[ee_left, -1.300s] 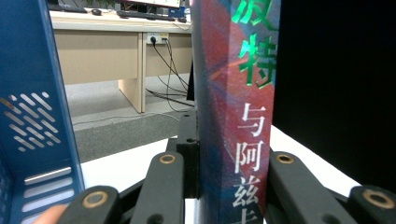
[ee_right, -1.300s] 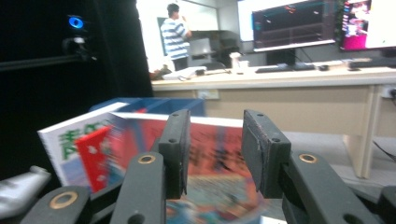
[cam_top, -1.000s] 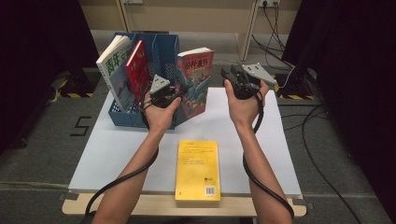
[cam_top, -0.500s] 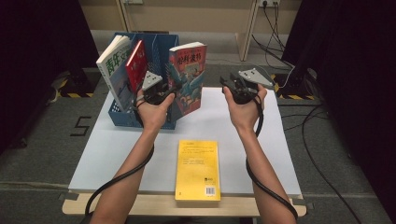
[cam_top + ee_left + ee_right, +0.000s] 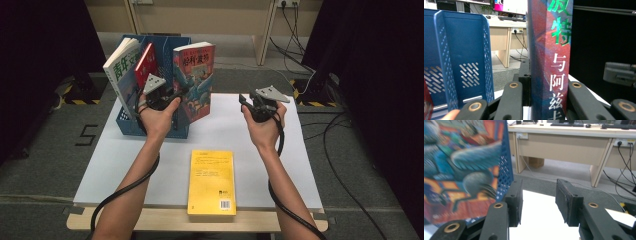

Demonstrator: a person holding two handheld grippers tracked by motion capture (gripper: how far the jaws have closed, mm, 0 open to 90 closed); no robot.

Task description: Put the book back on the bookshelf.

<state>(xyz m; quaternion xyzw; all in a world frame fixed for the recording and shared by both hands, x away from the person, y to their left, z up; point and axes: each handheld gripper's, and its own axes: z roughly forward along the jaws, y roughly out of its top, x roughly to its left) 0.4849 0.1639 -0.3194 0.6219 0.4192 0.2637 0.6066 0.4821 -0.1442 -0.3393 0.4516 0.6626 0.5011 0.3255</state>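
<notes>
High view: left tool (image 5: 172, 95) pinching upright book (image 5: 195, 80); right tool (image 5: 250, 106) spread, empty.

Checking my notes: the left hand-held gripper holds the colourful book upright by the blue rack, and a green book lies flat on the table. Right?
Not quite: the flat book on the table is yellow, as the high view shows. The rest stands.

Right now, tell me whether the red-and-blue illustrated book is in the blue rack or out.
Out. The left gripper holds the red-and-blue illustrated book upright beside the blue perforated plastic rack.
</notes>
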